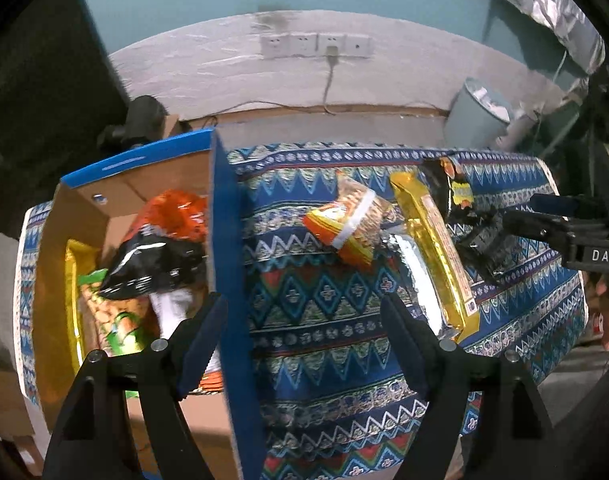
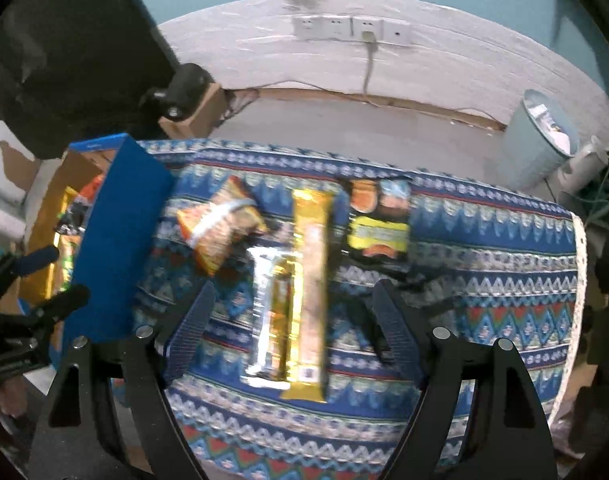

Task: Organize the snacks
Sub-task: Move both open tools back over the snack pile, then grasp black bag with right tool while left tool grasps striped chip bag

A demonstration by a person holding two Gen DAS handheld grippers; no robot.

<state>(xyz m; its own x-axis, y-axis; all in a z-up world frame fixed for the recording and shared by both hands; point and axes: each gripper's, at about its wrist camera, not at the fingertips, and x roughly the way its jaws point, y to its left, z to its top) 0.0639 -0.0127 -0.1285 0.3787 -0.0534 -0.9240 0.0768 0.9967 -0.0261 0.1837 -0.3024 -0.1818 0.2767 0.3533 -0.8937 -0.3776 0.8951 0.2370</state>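
Gold-wrapped bar [image 2: 310, 288] lies between the spread fingers of the empty right gripper [image 2: 292, 320], lined up for transfer to the box [image 1: 220, 240], while the left gripper [image 1: 304, 344] hangs wide.

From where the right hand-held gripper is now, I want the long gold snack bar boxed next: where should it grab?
Grip the long gold snack bar mid-length across its narrow width, coming straight down. It lies flat, pointing away, partly overlapping the silver packet, so that finger likely touches the silver packet.

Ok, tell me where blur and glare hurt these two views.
Right wrist: motion blur smears the gold bar and black packet; print unreadable. Left wrist: sharper, though glare whitens the silver wrapper. Both: fisheye bows the tablecloth edges.
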